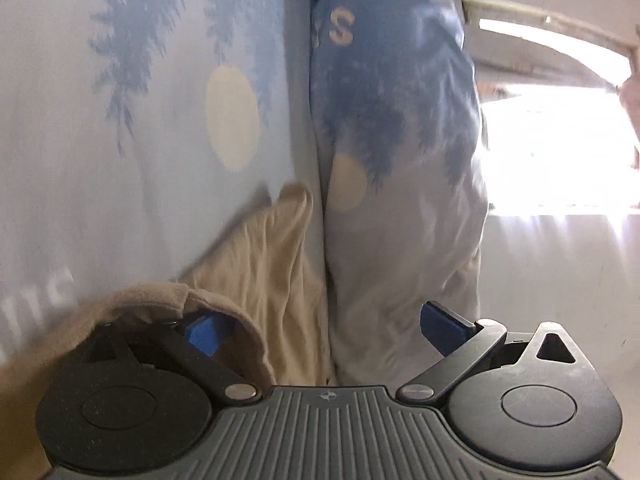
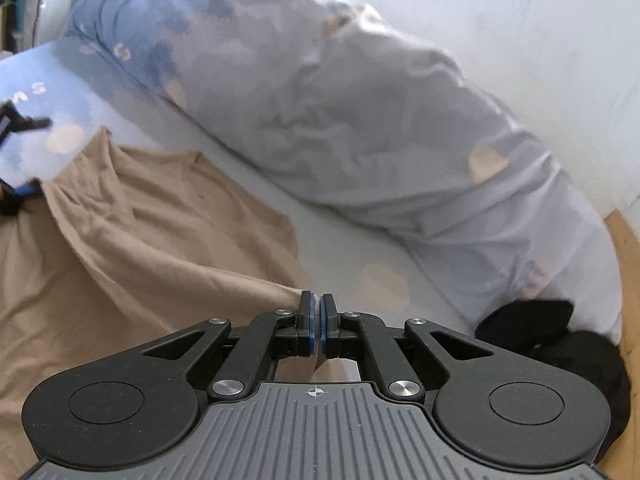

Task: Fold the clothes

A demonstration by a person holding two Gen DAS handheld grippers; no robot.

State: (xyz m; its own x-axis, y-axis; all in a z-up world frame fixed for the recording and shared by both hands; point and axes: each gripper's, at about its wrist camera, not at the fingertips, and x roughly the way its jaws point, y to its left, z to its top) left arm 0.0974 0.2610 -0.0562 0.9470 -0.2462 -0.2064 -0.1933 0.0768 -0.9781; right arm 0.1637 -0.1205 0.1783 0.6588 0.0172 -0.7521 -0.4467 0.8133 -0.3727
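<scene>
A tan garment (image 2: 132, 216) lies rumpled on the light blue printed bedsheet (image 2: 352, 248). In the right wrist view, my right gripper (image 2: 316, 307) is shut on an edge of this garment, and tan cloth shows between the pads. In the left wrist view, my left gripper (image 1: 324, 326) stands open with its blue pads far apart. A fold of the tan garment (image 1: 256, 264) drapes over the left finger (image 1: 202, 330); the right finger (image 1: 444, 322) is bare. The left gripper (image 2: 14, 194) also shows at the far left edge of the right wrist view, at the garment's other end.
A bunched duvet (image 2: 360, 120) in the same blue tree print with cream dots lies along the bed behind the garment. A black item (image 2: 560, 332) sits at the bed's right end. Wooden floor (image 2: 626, 248) shows beyond it. A bright window (image 1: 556, 144) is at the right.
</scene>
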